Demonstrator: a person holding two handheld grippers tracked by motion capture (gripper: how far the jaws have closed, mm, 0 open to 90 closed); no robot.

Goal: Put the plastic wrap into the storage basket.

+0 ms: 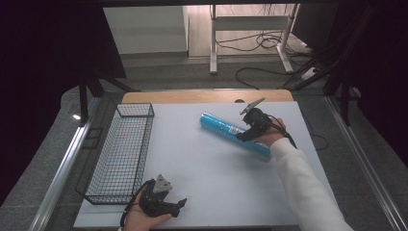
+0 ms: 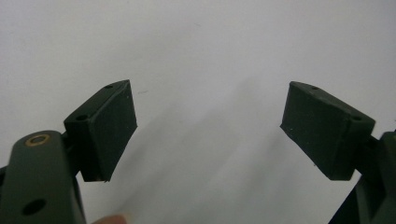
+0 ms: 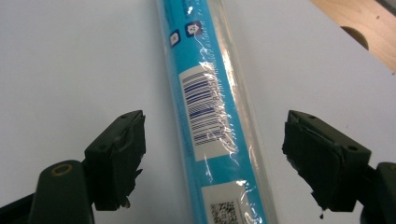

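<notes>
- Blue tube [image 3: 212, 116]: long, plastic-wrapped, barcode label up, lying flat on the white table [image 1: 211, 168].
- In the right gripper view it lies between the jaws of the right gripper [image 3: 212, 158], clear gap each side, pads not touching. Jaws open, nothing gripped.
- Long axis: runs straight away from the right gripper, along its own line of sight. High view shows the tube [image 1: 226, 127] diagonal on the table, far end up-left of the right gripper [image 1: 243, 136], near end under the hand.
- Left gripper [image 2: 210, 126]: jaws open, bare table between them. It sits at the near edge [image 1: 179, 204], well apart from the tube.
- Wire basket [image 1: 120, 154]: black mesh, empty, just beyond the left gripper on its left.
- Surroundings: wooden strip [image 1: 207, 96] at far table edge, grey floor, cables [image 1: 262, 41], a desk frame behind.
</notes>
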